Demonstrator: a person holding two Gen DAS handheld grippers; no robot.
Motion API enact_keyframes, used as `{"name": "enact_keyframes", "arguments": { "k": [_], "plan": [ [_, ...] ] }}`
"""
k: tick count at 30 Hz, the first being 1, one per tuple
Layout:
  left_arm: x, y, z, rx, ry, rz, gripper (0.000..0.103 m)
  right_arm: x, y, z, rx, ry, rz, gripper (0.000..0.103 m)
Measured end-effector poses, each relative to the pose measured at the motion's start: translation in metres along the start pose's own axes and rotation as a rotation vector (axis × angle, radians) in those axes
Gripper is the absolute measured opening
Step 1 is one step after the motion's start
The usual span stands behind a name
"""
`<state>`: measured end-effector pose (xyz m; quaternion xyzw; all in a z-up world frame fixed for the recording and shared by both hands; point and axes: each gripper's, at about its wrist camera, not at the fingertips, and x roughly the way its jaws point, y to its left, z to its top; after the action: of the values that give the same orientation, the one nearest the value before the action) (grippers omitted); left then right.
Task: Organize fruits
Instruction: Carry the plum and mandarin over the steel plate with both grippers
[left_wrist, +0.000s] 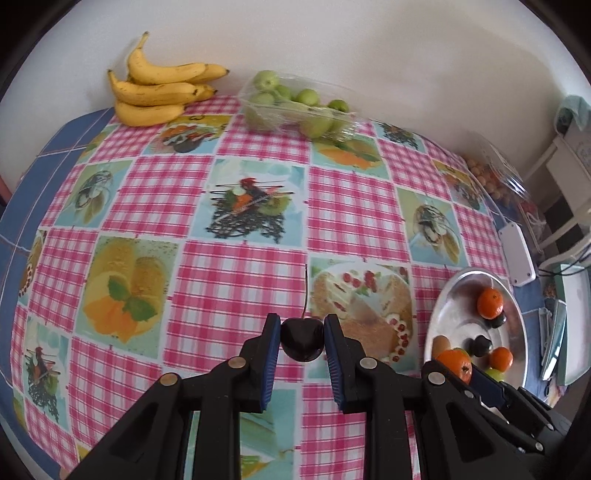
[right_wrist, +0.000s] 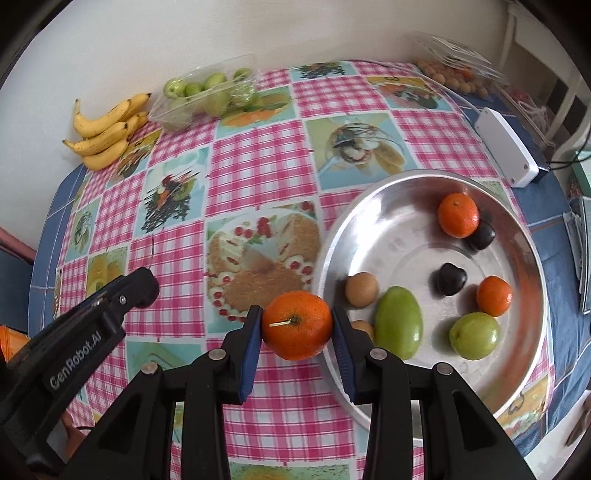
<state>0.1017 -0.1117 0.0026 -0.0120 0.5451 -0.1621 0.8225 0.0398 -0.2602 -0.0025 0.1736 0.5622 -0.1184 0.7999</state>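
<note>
Both pairs of fingers are clamped on fruit. On the left gripper (left_wrist: 302, 341) the blue pads (left_wrist: 272, 350) press the two sides of a dark cherry (left_wrist: 302, 340), jaws drawn in as tight as they go, the thin stem rising straight from the fruit; it hangs above the checked tablecloth (left_wrist: 236, 280). On the right gripper (right_wrist: 297, 326) the pads (right_wrist: 252, 341) pinch a tangerine (right_wrist: 297, 325) at a slightly wider set, its green stem scar facing the camera, at the near left rim of the metal tray (right_wrist: 332, 251).

Inside the tray, nearest the right gripper, lie a long green fruit (right_wrist: 399, 322) and a small brown fruit (right_wrist: 362, 289), with another brown one partly hidden behind a finger. Further right sit a round green fruit (right_wrist: 474, 335) and a second tangerine (right_wrist: 494, 296). Toward the middle lies a dark cherry (right_wrist: 450, 278); at the far side a third tangerine (right_wrist: 458, 215) touches another dark cherry (right_wrist: 481, 236).

Beyond the tray, near the table's right edge, lies a white box (right_wrist: 506, 147). At the far edge, against the wall, a clear plastic container (left_wrist: 295, 107) holds small green fruits, and a bunch of bananas (left_wrist: 159, 92) lies just left of it. In the far right corner another clear container (right_wrist: 454, 62) holds small tan fruits.
</note>
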Motion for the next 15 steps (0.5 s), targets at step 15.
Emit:
{"name": "enact_keyframes", "arguments": {
  "k": [15],
  "plan": [
    [0.002, -0.092, -0.022, 0.196, 0.014, -0.062, 0.026, -0.015, -0.106, 0.0, 0.195, -0.011, -0.053, 0.039]
  ]
}}
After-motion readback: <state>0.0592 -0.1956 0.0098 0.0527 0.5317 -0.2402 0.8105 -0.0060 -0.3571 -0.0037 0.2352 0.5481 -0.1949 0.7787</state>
